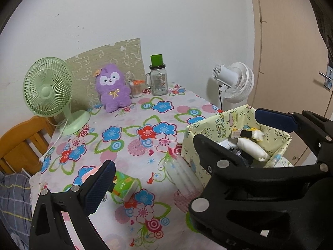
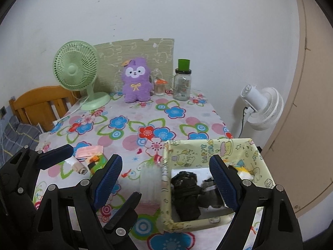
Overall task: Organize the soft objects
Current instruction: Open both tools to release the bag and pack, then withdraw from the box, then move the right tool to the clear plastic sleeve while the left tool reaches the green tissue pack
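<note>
Purple plush toy [image 2: 136,79] sits upright at the far edge of the table [image 2: 129,112], well ahead of both tools and touching neither; it leans near a patterned board against the wall, between a green desk fan [image 2: 76,70] to its left and a glass jar with a green cap [image 2: 182,82] to its right.

Right tool [image 2: 166,177] hovers with its blue-padded fingers [image 2: 222,182] spread wide and nothing pressed between them; directly below and ahead of it stands a yellow cartoon-printed box [image 2: 208,145], open at the top, holding dark rolled cloth [image 2: 186,189] under the tool and a small yellow and white soft piece [image 2: 245,171] just beyond its right finger.

Left tool [image 1: 185,143] also stands apart, empty; seen from the left wrist, the same box [image 1: 199,125] lies between its fingers toward the right one, with a white roll [image 1: 252,149] and a black-banded soft piece [image 1: 247,134] inside; a green packet [image 1: 124,185] lies on the table just beside its left finger; a clear bundle [image 1: 183,173] lies against the box's near wall.

A white fan [image 2: 262,108] stands off the table, to the right.
</note>
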Demonstrator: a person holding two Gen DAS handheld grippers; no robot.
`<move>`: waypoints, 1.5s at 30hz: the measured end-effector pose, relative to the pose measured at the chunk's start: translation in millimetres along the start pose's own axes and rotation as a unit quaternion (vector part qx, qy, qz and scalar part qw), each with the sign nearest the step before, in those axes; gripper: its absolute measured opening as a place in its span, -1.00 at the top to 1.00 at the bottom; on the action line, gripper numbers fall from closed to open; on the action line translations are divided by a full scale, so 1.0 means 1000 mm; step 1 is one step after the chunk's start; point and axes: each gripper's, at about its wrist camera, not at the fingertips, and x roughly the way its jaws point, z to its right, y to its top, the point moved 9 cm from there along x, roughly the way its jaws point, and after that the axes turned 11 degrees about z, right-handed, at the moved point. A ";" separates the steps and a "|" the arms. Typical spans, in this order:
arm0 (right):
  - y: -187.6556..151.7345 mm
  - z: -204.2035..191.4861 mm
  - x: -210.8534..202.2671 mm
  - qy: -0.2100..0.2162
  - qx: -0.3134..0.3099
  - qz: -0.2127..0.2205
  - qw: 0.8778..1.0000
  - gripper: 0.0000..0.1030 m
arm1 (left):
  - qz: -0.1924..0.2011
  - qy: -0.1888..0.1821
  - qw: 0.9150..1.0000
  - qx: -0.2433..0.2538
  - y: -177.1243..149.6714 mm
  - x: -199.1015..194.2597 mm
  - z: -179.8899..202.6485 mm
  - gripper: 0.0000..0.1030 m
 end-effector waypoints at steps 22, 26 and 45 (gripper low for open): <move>-0.031 -0.052 0.020 0.022 -0.017 -0.020 0.999 -0.70 | -0.009 0.015 1.000 -0.024 -0.040 -0.009 -0.042 -0.94; -0.039 -0.057 0.029 0.022 -0.014 -0.030 0.999 -0.69 | -0.017 0.022 0.999 -0.030 -0.051 -0.004 -0.054 -0.91; -0.071 -0.066 0.076 -0.022 -0.034 -0.070 0.997 -0.48 | -0.067 0.048 0.995 -0.052 -0.093 0.030 -0.089 -0.86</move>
